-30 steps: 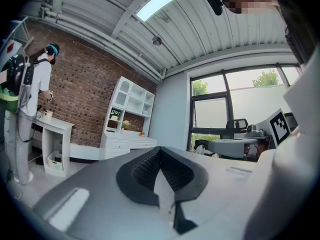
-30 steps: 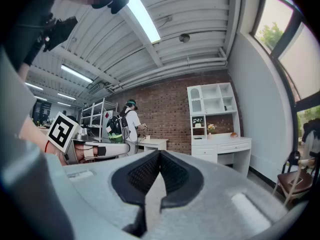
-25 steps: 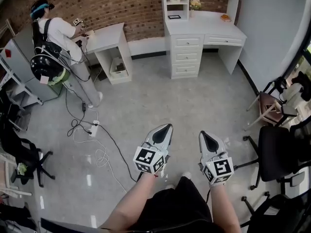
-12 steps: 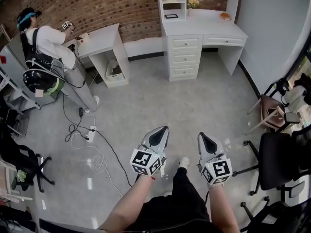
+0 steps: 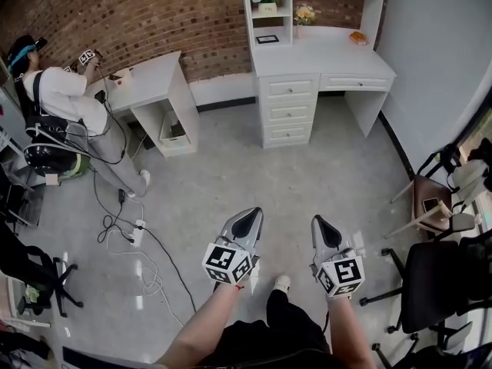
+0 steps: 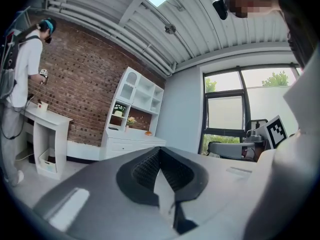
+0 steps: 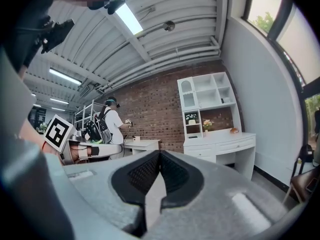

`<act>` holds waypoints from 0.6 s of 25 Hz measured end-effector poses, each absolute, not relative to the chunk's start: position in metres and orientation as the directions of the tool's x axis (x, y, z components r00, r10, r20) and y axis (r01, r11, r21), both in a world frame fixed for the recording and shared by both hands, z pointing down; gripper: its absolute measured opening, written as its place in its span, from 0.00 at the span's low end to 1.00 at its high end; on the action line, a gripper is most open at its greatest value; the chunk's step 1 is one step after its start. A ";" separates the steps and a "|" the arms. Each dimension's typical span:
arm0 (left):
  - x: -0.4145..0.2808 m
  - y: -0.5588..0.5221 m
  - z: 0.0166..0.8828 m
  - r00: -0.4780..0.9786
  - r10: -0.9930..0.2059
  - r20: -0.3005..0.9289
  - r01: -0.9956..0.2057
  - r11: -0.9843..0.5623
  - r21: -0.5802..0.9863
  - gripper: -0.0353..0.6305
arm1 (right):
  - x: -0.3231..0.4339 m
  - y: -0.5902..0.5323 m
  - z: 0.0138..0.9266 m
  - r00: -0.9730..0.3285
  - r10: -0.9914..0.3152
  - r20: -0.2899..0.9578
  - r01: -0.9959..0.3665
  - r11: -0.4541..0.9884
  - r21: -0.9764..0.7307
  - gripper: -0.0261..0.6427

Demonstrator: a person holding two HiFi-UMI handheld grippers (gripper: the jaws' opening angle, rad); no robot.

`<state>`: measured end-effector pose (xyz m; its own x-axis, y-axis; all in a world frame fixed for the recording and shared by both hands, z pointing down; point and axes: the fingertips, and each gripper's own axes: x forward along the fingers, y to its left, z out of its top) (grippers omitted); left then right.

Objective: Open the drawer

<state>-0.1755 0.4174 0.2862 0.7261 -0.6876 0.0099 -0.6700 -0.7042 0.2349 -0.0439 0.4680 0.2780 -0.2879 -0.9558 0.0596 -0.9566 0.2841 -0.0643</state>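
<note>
The white desk (image 5: pixel 323 52) with a hutch stands against the brick wall at the far side of the room. Its stack of three drawers (image 5: pixel 288 111) is closed, and a wide drawer (image 5: pixel 350 83) under the top is closed too. My left gripper (image 5: pixel 254 211) and right gripper (image 5: pixel 316 220) are held side by side over the floor, well short of the desk and pointing towards it. Both are shut with nothing in them. In the left gripper view the desk (image 6: pixel 131 142) shows far off beyond the left gripper (image 6: pixel 160 149). The right gripper view shows the desk (image 7: pixel 222 143) beyond the right gripper (image 7: pixel 160 151).
A person (image 5: pixel 61 102) stands at a small white table (image 5: pixel 150 79) at the left wall. Cables and a power strip (image 5: pixel 138 225) lie on the floor to my left. A black office chair (image 5: pixel 434 271) and a brown chair (image 5: pixel 430 198) stand at the right.
I have walked towards the desk with both grippers carried level and still shut. The desk now shows closer and larger, and the person at the left has slid further left.
</note>
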 end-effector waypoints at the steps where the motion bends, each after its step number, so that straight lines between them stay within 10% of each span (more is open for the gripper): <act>1: -0.172 0.407 0.285 0.724 -0.689 0.011 -0.672 -0.702 0.235 0.06 | -0.039 0.457 0.277 -0.289 -0.956 0.060 -0.956 0.285 -0.066 0.04; 15: -0.116 0.304 0.283 0.698 -0.716 0.014 -0.698 -0.677 0.233 0.06 | 0.015 0.353 0.278 -0.341 -0.937 0.069 -0.939 0.336 -0.076 0.04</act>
